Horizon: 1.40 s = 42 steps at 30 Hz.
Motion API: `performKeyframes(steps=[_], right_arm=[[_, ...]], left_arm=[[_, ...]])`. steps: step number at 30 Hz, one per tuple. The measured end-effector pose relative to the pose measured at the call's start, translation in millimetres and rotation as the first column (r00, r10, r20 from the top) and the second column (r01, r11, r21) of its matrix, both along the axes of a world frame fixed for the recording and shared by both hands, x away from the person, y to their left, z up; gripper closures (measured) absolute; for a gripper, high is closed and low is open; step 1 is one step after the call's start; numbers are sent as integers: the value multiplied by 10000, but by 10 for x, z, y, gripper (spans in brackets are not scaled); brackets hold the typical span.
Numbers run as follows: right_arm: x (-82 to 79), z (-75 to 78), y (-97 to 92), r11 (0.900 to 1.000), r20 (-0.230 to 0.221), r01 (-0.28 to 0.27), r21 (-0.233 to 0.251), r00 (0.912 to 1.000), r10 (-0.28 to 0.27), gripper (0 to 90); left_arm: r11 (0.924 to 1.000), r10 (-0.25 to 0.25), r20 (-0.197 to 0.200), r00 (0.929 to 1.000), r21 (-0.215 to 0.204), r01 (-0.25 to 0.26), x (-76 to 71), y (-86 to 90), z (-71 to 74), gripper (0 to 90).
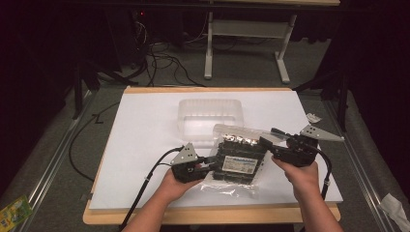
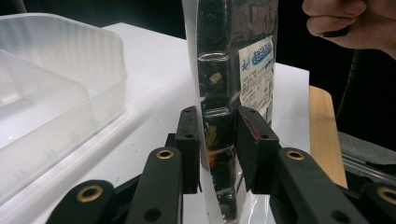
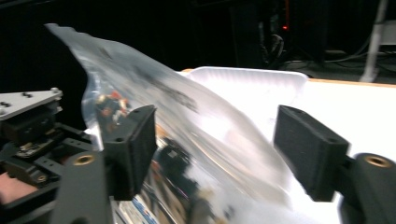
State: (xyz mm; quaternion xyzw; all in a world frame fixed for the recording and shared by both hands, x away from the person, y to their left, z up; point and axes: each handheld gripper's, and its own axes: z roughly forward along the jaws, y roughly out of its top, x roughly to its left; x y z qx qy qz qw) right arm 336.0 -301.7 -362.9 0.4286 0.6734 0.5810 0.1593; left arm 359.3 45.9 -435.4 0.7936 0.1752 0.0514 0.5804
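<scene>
White table (image 1: 145,125): left gripper (image 1: 211,164) apparently clamps packet (image 1: 239,159); right gripper (image 1: 266,143) open

Right gripper view: clear bag (image 3: 187,140) w/ dark contents is smeared by blur, label unreadable, its bottom cut by the frame edge; left gripper (image 3: 28,121) cut off at the left edge. Left gripper view: bag's top & bottom run out of frame, label print too small to read, plastic tub (image 2: 60,93) cropped at left, other hand (image 2: 350,23) clipped by top-right corner. High view: bag's edge under the left gripper (image 1: 209,164) is hidden by the jaws; small green item (image 1: 14,210) at bottom-left corner too small to ID.
</scene>
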Motion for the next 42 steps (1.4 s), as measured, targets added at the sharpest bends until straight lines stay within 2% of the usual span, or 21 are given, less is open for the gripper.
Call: performKeyframes(steps=[2, 6, 9, 13, 16, 18, 22, 24, 27, 31, 35, 38, 42], right_arm=[[-30, -17, -28, 9999, 56, 132, -9, 9999, -132, 225], [-97, -104, -69, 10000, -13, 57, -32, 10000, -57, 190], [-150, -217, -55, 9996, -174, -274, -103, 9995, 272, 186], [-131, -414, 39, 9969, -678, -751, -217, 9950, 735, 197], [-80, -516, 124, 9921, -878, -1178, -424, 9896, 1137, 238], [-37, -558, 173, 9874, -1050, -1508, -481, 9838, 1451, 301], [-3, -594, 234, 9763, -979, -2091, -553, 9743, 2031, 459], [-2, -600, 248, 9732, -960, -2214, -619, 9719, 2150, 518], [-9, -590, 210, 9646, -761, -2624, -275, 9627, 2597, 607], [-45, -573, 199, 9513, -613, -3083, -78, 9496, 3073, 683], [-88, -551, 201, 9380, -532, -3463, 173, 9364, 3468, 746], [-115, -546, 209, 9364, -490, -3499, 259, 9352, 3508, 753], [-142, -538, 219, 9378, -473, -3457, 330, 9367, 3470, 755]], left_arm=[[10000, 46, 20, 10000, -57, -46, -7, 6, -12, 718], [9999, 116, -18, 9999, -45, -116, -6, 14, -21, 717], [9999, 134, -52, 9999, -16, -134, -4, 23, -26, 717], [9998, 197, -97, 9998, -70, -197, 6, 29, -40, 716], [9997, 229, -90, 9997, -44, -230, 7, 35, -45, 714], [9997, 237, -48, 9997, 2, -237, 7, 39, -45, 712], [9994, 317, -7, 9995, 103, -317, 9, 42, -46, 706], [9988, 427, 26, 9991, 231, -427, 10, 48, -48, 700], [9979, 535, -16, 9986, 374, -534, 17, 63, -48, 686], [9950, 791, -28, 9969, 606, -788, 14, 41, -62, 639], [9901, 1209, -182, 9925, 745, -1192, 25, 6, -82, 511], [9826, 1631, -13, 9866, 900, -1624, 5, 3, -68, 407], [9746, 2057, -52, 9786, 917, -2043, -27, 86, 12, 322]])
